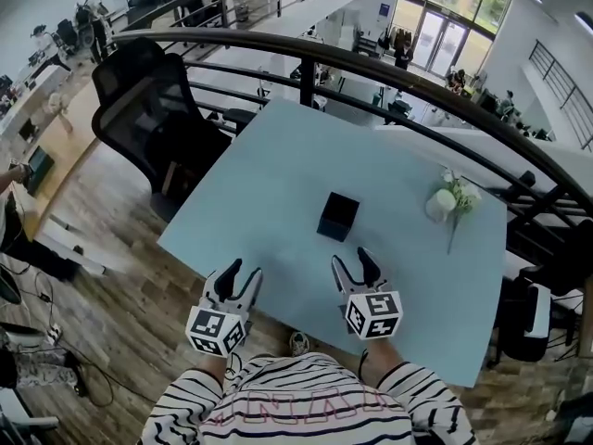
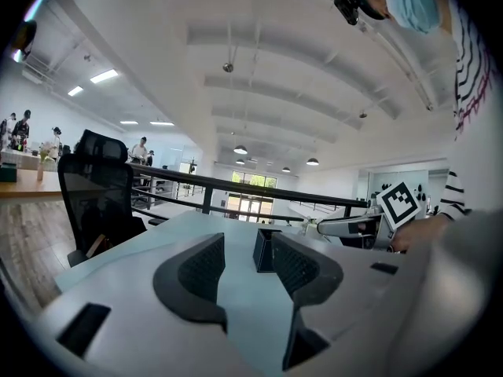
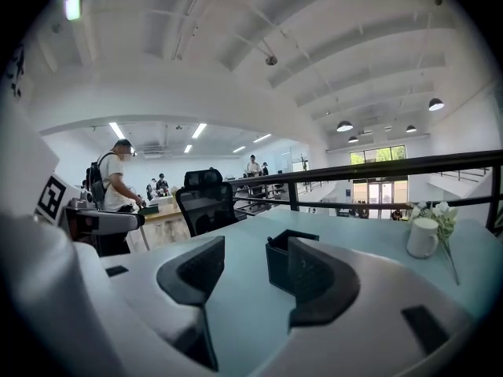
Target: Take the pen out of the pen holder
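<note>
The black square pen holder (image 1: 337, 216) stood upright near the middle of the pale blue desk (image 1: 278, 170), its open mouth up. Its inside was too dark to show a pen. Short of it, near the desk's front edge, the left gripper (image 1: 243, 270) and right gripper (image 1: 353, 258) pointed toward it, fingers spread wide and empty.

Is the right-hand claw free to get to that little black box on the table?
Probably yes. The right gripper is open and empty, and only bare table lies between it and the black box just ahead; the white vase stands well off to the side.
</note>
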{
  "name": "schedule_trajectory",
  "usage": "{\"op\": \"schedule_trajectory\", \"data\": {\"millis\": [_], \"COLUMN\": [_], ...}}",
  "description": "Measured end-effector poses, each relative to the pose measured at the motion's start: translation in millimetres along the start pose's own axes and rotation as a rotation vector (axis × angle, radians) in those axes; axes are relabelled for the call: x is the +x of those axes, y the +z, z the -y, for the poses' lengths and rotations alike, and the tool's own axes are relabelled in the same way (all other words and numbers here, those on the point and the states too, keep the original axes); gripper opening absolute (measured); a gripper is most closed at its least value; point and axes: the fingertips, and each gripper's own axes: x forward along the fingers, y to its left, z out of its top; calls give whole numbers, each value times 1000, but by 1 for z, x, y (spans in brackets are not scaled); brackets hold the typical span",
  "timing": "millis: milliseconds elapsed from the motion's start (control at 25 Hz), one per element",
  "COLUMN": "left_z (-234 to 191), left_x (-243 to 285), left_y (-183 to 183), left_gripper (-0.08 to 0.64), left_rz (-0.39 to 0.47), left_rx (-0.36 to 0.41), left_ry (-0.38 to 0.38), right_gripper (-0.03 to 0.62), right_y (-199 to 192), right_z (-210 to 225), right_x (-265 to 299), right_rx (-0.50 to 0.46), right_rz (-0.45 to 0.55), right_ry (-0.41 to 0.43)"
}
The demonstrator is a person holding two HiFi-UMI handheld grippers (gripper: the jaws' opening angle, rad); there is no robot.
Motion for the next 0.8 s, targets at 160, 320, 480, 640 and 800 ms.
{"op": "schedule_trajectory", "data": {"millis": [160,320,480,640,800], "left_z": [-2,-9,-17,-28,-46], "left_x": [18,31,45,58,70], "left_y": [-1,0,4,8,15], "left_gripper": [166,166,166,166,166], "left_rz": [-18,-31,-42,-61,-75], "left_rx": [2,-1,1,15,29], "left_ry": [0,-15,-53,-117,-175], "right_gripper": [250,250,250,250,250], "right_y": [1,0,1,-1,1], "right_z": [10,13,14,16,13], "right_x": [13,27,40,53,71], "right_rx": [-12,-2,-1,8,-23], "right_rz": [-10,-19,-26,-29,-31], "right_ry": [12,-2,-33,-93,-145]}}
